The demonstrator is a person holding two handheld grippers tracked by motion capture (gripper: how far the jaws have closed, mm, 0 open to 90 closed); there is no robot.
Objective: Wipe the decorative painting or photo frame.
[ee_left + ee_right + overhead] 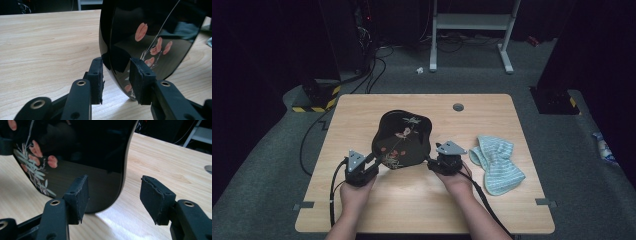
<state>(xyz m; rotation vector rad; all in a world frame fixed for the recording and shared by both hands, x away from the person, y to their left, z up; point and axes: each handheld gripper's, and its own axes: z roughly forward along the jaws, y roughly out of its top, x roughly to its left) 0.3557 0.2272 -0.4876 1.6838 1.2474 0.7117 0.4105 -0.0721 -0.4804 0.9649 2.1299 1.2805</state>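
Observation:
A glossy black lacquer tray painted with pink flowers stands tilted up on its near edge at the middle of the wooden table. My left gripper grips its lower left rim. In the left gripper view the tray rim sits between the pads of that gripper, which press on it. My right gripper is at the tray's lower right edge. In the right gripper view it stands open with the tray edge partly between the jaws and clear gaps on both sides.
A crumpled light blue striped cloth lies on the table to the right of my right hand. A round grey grommet sits near the far edge. Cables trail from both grippers toward the person. Dark floor and a white frame lie beyond.

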